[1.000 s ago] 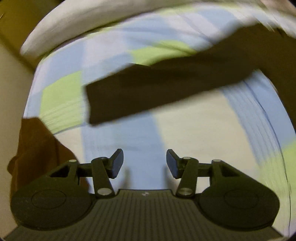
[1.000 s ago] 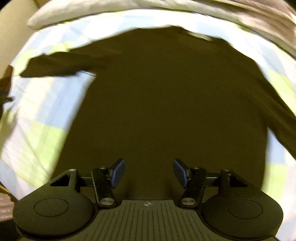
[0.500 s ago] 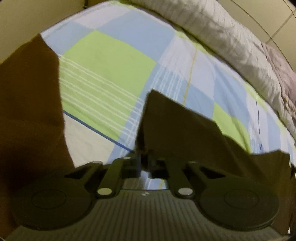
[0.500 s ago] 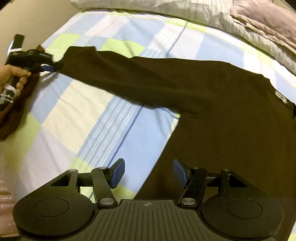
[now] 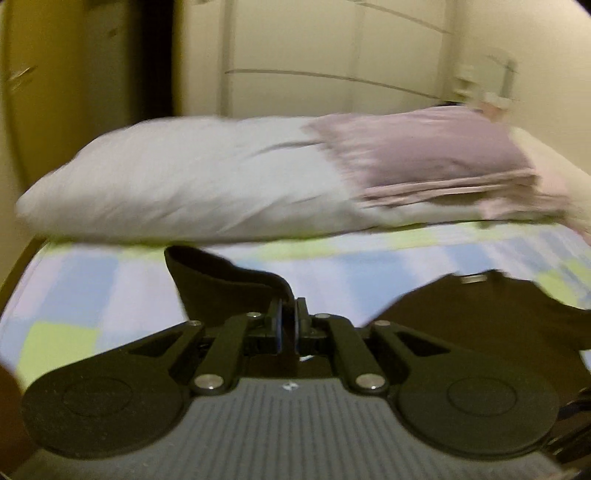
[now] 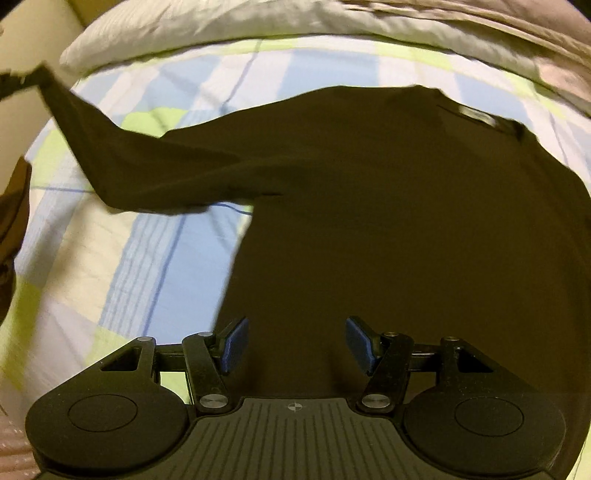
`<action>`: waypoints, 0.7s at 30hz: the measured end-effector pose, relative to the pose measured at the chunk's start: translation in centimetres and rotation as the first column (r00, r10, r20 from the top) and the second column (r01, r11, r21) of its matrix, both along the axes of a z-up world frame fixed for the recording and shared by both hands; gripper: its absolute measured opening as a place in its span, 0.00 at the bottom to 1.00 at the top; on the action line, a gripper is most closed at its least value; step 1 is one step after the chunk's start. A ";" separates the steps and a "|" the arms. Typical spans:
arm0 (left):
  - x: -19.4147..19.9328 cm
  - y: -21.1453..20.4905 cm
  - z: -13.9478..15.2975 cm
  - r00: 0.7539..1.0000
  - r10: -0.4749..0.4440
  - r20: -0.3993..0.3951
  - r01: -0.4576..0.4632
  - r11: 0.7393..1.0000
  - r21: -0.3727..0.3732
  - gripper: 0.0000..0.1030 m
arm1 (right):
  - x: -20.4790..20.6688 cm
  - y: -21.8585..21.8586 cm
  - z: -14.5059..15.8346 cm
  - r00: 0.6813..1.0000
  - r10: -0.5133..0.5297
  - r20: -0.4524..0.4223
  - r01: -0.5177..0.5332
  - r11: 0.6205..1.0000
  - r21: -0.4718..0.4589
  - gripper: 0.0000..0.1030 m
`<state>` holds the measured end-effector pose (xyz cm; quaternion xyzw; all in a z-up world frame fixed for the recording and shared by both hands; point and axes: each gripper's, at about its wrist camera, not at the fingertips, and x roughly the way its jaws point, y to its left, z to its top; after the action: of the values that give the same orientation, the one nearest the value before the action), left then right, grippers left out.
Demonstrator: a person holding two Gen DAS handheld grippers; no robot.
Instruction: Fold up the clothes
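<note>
One sleeve (image 6: 110,155), lifted since earlier, stays clamped in left gripper (image 5: 288,325); right gripper (image 6: 295,343) jaws wide.

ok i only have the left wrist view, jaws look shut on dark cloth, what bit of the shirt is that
Observer: The right wrist view shows the left gripper holding the sleeve by its cuff end, lifted off the checked sheet.
Operator: and the rest of the shirt
Observer: The shirt body lies flat on the sheet, collar label toward the pillow.
Operator: right gripper doing anything
Observer: The right gripper is open and empty, over the shirt's lower part.
</note>
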<state>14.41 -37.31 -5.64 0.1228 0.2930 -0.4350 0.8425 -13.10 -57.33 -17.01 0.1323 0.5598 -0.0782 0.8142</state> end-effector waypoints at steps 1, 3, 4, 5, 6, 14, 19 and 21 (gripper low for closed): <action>-1.9 -2.3 0.8 0.999 -0.031 0.015 0.031 1.000 -0.004 0.03 | -1.1 -1.0 0.5 1.000 -0.009 0.011 0.009 1.000 0.006 0.59; -5.8 -6.9 2.0 0.995 -0.090 0.045 0.091 0.996 -0.015 0.03 | -3.4 -3.3 0.9 0.999 -0.030 0.033 0.029 0.999 0.022 0.59; -7.9 -9.3 2.6 0.991 -0.117 0.060 0.119 0.993 -0.016 0.03 | -4.6 -4.7 1.0 0.999 -0.035 0.040 0.034 0.999 0.029 0.59; -10.2 -11.7 2.9 0.987 -0.144 0.068 0.145 0.989 -0.018 0.03 | -5.9 -6.2 1.2 0.998 -0.035 0.044 0.034 0.999 0.026 0.59; -12.4 -14.2 3.1 0.983 -0.171 0.074 0.173 0.985 -0.020 0.03 | -7.1 -7.6 1.6 0.998 -0.030 0.048 0.029 0.999 0.015 0.59; -27.5 -30.9 -4.3 0.919 -0.361 -0.160 0.377 0.922 0.083 0.34 | -17.8 -21.1 3.3 0.990 -0.136 0.035 0.138 0.989 -0.055 0.59; -28.9 -27.4 -8.0 0.930 -0.308 -0.198 0.346 0.918 0.195 0.33 | -20.2 -26.0 2.2 0.972 -0.233 0.012 0.233 0.972 -0.027 0.59; -27.7 -24.4 -9.3 0.947 -0.251 -0.200 0.301 0.912 0.279 0.33 | -19.6 -26.7 1.7 0.966 -0.258 0.019 0.258 0.966 0.020 0.59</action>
<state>-13.31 -61.69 -14.99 0.2566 0.4029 -0.5078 0.7169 -32.74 -83.99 -15.30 0.2118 0.5297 -0.1773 0.8020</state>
